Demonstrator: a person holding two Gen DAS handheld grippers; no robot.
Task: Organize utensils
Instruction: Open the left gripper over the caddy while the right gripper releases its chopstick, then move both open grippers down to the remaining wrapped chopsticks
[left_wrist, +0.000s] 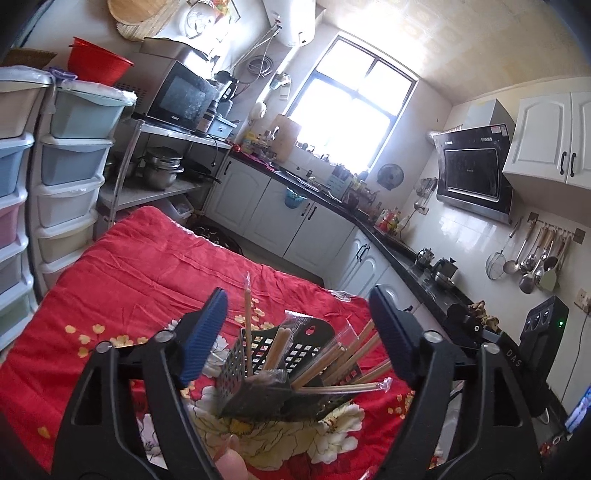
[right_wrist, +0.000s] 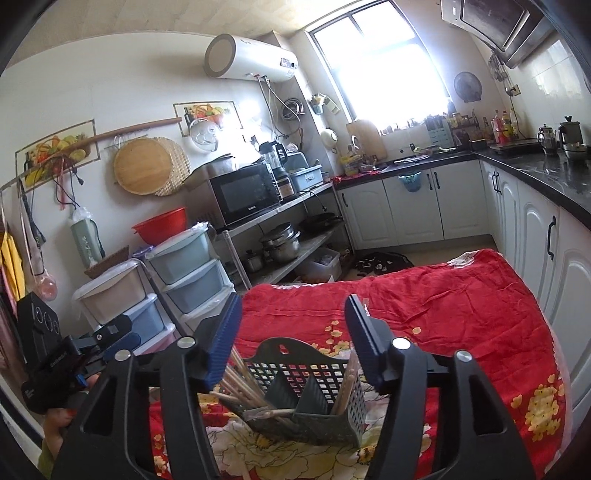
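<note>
Left gripper (left_wrist: 297, 330), right gripper (right_wrist: 291, 338): black plastic frames, triangular cutouts, silver pivot screws, ribbed blue finger pads (left_wrist: 207, 334).

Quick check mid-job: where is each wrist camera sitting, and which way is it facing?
Left wrist: on the left gripper, facing the window wall and stove counter; jaws open around the caddy; fingertip at bottom.
Right wrist: on the right gripper, facing the microwave and drawers; open; left gripper shows.
Shared: caddy, chopsticks, red cloth.
</note>
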